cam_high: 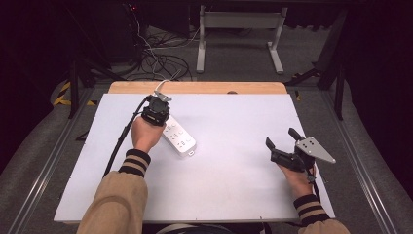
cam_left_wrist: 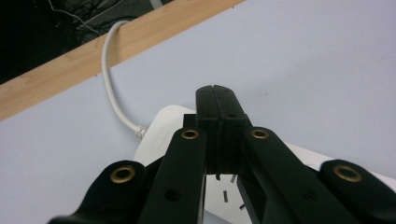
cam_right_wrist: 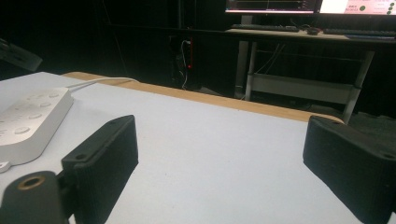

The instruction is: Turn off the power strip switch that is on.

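A white power strip (cam_high: 180, 138) lies slanted on the left half of the white table top (cam_high: 219, 190). Its white cable (cam_high: 160, 87) runs off over the far wooden edge. My left gripper (cam_high: 157, 108) hangs over the cable end of the strip. In the left gripper view its jaws are pressed together (cam_left_wrist: 216, 100) with nothing between them, just above the strip (cam_left_wrist: 159, 133) and next to the cable (cam_left_wrist: 109, 79). My right gripper (cam_high: 281, 137) stands open above bare table at the right. Its pads (cam_right_wrist: 107, 154) are wide apart, and the strip (cam_right_wrist: 28, 121) lies far to their left.
A wooden strip (cam_high: 219, 87) borders the table's far edge. Beyond it, a white desk frame (cam_high: 238, 19) and loose cables (cam_high: 160, 58) sit on the floor. A lit monitor (cam_right_wrist: 280, 4) stands on a desk at the back.
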The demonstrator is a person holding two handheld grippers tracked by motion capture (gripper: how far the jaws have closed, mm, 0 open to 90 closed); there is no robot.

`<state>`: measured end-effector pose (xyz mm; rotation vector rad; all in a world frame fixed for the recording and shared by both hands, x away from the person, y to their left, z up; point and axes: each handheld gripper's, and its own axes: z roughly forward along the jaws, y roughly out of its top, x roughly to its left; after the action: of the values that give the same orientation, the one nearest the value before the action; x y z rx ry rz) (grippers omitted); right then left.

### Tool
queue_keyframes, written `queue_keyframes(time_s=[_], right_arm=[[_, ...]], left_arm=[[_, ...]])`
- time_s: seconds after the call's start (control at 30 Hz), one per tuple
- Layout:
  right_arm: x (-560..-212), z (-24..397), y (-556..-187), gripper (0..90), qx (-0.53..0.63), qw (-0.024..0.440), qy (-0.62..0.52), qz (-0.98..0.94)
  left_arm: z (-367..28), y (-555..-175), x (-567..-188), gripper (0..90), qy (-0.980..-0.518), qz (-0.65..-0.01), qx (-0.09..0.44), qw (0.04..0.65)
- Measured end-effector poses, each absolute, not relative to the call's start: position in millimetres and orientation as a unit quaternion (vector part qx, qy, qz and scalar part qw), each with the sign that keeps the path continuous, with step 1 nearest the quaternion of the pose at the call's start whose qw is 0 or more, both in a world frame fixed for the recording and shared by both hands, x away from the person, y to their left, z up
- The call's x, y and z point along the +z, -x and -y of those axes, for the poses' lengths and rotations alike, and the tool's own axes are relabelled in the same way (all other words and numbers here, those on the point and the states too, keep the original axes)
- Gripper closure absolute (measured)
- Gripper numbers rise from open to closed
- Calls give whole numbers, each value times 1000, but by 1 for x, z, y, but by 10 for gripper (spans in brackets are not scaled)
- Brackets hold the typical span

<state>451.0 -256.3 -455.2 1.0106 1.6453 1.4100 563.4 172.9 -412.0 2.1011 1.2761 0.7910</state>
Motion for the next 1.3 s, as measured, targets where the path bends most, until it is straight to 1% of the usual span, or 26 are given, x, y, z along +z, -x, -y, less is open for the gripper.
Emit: queue_keyframes(time_s=[0.2, 0.33, 0.43, 0.7, 1.13, 1.3], right_arm=[[-455, 256, -450, 108, 548, 367, -392, -642], [-456, 255, -450, 108, 547, 364, -393, -643], [-455, 254, -450, 108, 546, 366, -391, -644], [-455, 255, -450, 109, 546, 366, -391, -644], [-455, 254, -450, 109, 547, 365, -391, -644], [-455, 254, -449, 109, 547, 366, -389, -644]], left_arm=[[-177, -582, -434, 900, -780, -500, 271, 260], [-178, -588, -439, 900, -777, -505, 264, 267], [-180, -592, -445, 900, -779, -510, 260, 257], [-179, -592, -445, 900, -777, -509, 258, 266], [-180, -594, -451, 900, -780, -509, 256, 260], [-178, -593, -453, 900, -779, -506, 263, 259]])
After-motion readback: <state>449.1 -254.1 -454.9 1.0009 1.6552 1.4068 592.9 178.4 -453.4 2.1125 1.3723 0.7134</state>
